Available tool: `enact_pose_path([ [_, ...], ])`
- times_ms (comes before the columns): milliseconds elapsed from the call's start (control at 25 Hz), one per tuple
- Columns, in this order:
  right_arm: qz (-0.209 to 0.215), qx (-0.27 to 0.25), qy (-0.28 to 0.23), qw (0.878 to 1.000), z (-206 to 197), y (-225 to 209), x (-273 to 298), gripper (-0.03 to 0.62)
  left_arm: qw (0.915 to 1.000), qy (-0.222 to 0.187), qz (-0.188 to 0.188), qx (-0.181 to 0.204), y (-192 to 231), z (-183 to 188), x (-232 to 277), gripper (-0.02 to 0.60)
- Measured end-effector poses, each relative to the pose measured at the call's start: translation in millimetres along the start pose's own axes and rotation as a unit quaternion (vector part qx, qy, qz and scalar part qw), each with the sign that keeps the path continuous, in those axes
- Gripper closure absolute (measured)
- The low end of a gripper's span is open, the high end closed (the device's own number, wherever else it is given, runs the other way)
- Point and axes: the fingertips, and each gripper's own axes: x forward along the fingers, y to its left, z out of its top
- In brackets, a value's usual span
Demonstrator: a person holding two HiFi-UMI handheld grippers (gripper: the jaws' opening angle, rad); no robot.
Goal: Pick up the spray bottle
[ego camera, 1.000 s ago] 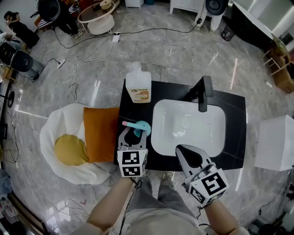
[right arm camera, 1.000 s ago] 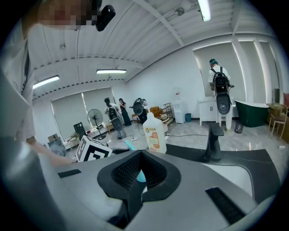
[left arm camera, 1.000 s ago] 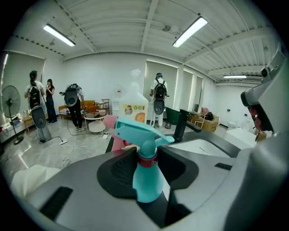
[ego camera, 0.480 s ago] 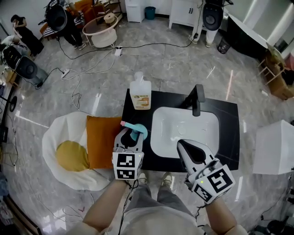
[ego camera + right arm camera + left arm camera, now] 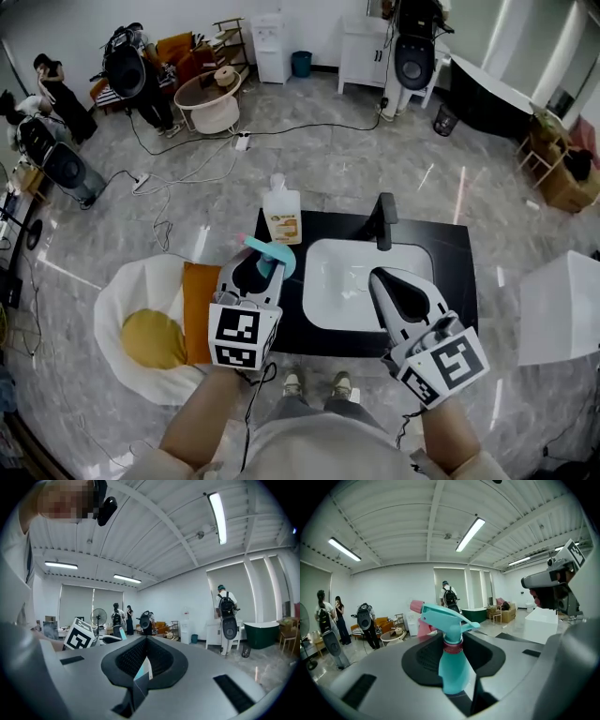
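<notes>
A teal spray bottle (image 5: 268,255) with a pink nozzle tip hangs in the air over the left end of the black counter (image 5: 452,281). My left gripper (image 5: 255,270) is shut on it. In the left gripper view the bottle's neck and body (image 5: 452,665) stand upright between the dark pads, with the trigger head above them. My right gripper (image 5: 396,287) hovers over the near edge of the white sink (image 5: 323,305). Its jaws are shut with nothing in them. The right gripper view shows the closed pads (image 5: 123,663) and the room beyond.
A black faucet (image 5: 382,221) stands behind the basin. A white soap jug (image 5: 281,216) sits at the counter's far left corner. A white beanbag (image 5: 122,300) with an orange cushion (image 5: 195,314) lies left of the counter, and a white box (image 5: 561,309) to the right. Cables and people fill the floor beyond.
Both grippers have risen well above the counter, and the spray bottle has gone up with the left one. The counter and sink now look smaller and farther below.
</notes>
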Motion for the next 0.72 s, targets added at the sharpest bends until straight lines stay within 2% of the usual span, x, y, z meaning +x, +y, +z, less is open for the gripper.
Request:
enact_pose_path([
  [240, 0.001, -0.037, -0.025, 0.999, 26, 6, -25, 0.566, 0.9985, -0.053, 0.011, 0.001, 9, 62, -30, 0.437],
  [360, 0.001, -0.044, -0.035, 0.998, 35, 10, -39, 0.566, 0.9971, -0.074, 0.008, 0.017, 2, 84, -49, 0.437],
  [520, 0.005, -0.044, -0.055, 0.998, 50, 16, -55, 0.566, 0.9947, -0.089, 0.015, 0.049, -5, 99, -69, 0.437],
  [720, 0.024, -0.045, -0.058, 0.997, 58, 26, -68, 0.566, 0.994, -0.086, 0.028, 0.061, -10, 101, -90, 0.437],
])
